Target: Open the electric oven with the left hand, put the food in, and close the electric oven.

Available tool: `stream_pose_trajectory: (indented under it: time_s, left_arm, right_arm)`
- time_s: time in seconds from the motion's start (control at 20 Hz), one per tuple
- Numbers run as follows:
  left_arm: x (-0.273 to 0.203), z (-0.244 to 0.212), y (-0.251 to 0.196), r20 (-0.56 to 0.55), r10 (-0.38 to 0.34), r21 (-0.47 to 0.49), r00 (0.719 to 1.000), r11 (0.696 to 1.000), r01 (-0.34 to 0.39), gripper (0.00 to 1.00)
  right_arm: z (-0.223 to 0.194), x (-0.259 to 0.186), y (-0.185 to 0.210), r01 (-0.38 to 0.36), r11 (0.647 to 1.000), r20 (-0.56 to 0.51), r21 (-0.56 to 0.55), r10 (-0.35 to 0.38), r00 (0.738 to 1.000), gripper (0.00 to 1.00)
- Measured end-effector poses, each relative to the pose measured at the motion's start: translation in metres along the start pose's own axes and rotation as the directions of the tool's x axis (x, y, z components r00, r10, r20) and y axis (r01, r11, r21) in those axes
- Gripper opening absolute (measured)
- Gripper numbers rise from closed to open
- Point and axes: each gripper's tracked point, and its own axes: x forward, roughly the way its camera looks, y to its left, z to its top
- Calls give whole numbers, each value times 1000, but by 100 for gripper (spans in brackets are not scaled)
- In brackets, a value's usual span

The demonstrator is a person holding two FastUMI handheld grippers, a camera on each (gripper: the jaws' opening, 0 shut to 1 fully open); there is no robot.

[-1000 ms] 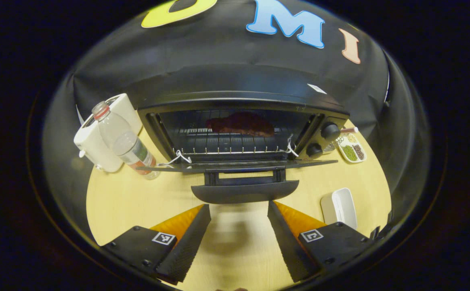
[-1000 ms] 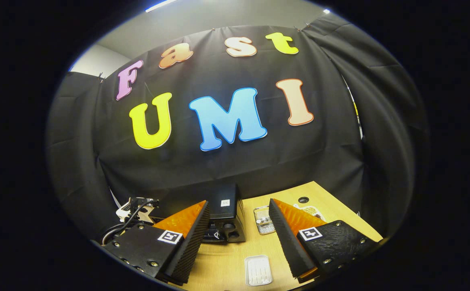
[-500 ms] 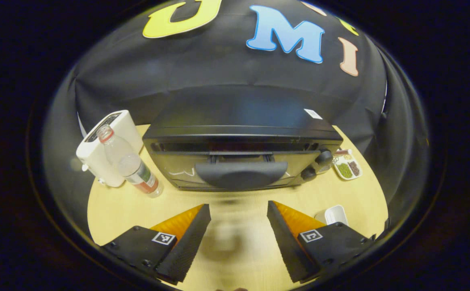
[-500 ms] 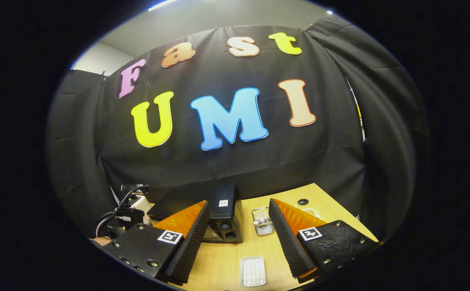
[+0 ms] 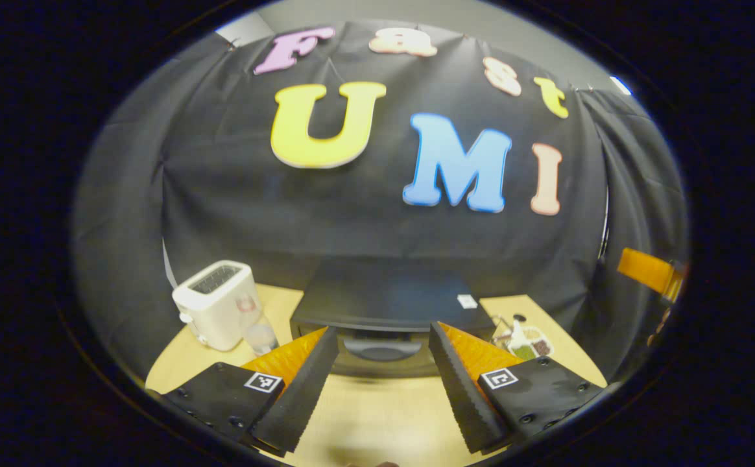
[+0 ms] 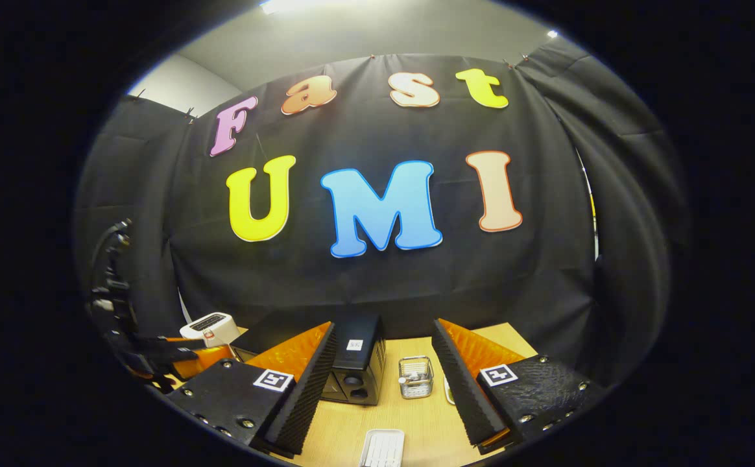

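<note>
toaster (image 5: pixel 216 303): white, far left on the table, slots facing up. A clear bottle (image 5: pixel 256 327) stands right beside it, partly hidden by a finger in the left gripper view.
left gripper (image 5: pixel 383 370): fingers spread wide, nothing between them, hovering above the table in front of the oven. In the right gripper view it's off at the left edge (image 6: pixel 157 353), too dark to say much.
electric oven (image 5: pixel 387 305): black box sitting mid-table with its back to the cloth wall. Long axis runs side to side, and the door faces the left gripper's camera. Door is shut – the curved handle (image 5: pixel 382 351) sits flat against the front. In the right gripper view the oven (image 6: pixel 359 363) is seen from its knob end, with two knobs stacked one over the other.
food: can't see it, the door's closed.
snack tray (image 5: pixel 521 340): just right of the oven, divided dish with green and brown bits.
right gripper (image 6: pixel 383 389): also wide open and empty, up above the table, well clear of the oven.
small stuff: a clear little box (image 6: pixel 414 376) beside the oven and a white ridged tray (image 6: pixel 382 447) nearer the camera.
table (image 5: pixel 377 415): light wood, round-ish edge.
room: black cloth wall behind everything – grey ceiling with a light strip above it.
</note>
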Motion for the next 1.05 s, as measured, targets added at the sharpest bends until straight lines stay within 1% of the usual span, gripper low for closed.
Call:
stream_pose_trajectory:
  time_s: [0.1, 0.2, 0.3, 0.35, 0.45, 0.5, 0.55, 0.65, 0.75, 0.85, 0.95, 1.0, 1.05]
  left_arm:
    - [-30, 49, -9, 141, 0, 32, 990, 999, -4, 99]
    - [-57, 86, -19, 227, 6, 67, 974, 998, -21, 99]
    - [-75, 109, -24, 280, 16, 81, 960, 996, -40, 99]
    - [-84, 117, -32, 297, 7, 79, 955, 996, -32, 99]
    - [-95, 131, -39, 340, -31, 81, 940, 997, 3, 99]
    - [-98, 134, -38, 348, -49, 87, 936, 996, 20, 99]
    - [-100, 130, -35, 337, -58, 87, 940, 996, 30, 99]
    - [-107, 129, -30, 336, -68, 69, 939, 996, 48, 99]
    - [-112, 131, -22, 333, -75, 49, 940, 997, 63, 92]
    - [-122, 130, -14, 333, -77, 47, 940, 997, 65, 99]
    - [-128, 125, -9, 325, -91, 44, 941, 996, 82, 99]
    - [-132, 124, -6, 331, -99, 39, 938, 995, 92, 95]
    - [-135, 122, -3, 325, -106, 35, 940, 994, 100, 99]
  right_arm:
    - [22, -6, 8, -32, 999, 66, 2, 32, 997, 89]
    - [37, -9, 16, -62, 998, 111, 16, 60, 992, 89]
    - [44, -14, 23, -78, 997, 110, 26, 74, 991, 89]
    - [46, -18, 24, -71, 997, 107, 30, 67, 992, 89]
    - [54, -25, 26, -57, 997, 110, 47, 51, 993, 89]
    - [57, -30, 29, -44, 998, 109, 50, 38, 993, 89]
    - [58, -34, 31, -30, 998, 101, 47, 25, 995, 89]
    - [64, -44, 38, -24, 999, 103, 41, 20, 994, 89]
    - [65, -53, 41, -4, 999, 92, 37, 0, 996, 89]
    - [68, -64, 48, 8, 999, 96, 44, -13, 995, 89]
    - [68, -72, 49, 30, 999, 103, 30, -33, 994, 89]
    - [68, -76, 51, 42, 999, 109, 22, -44, 993, 89]
    - [67, -80, 53, 49, 999, 113, 16, -50, 992, 89]
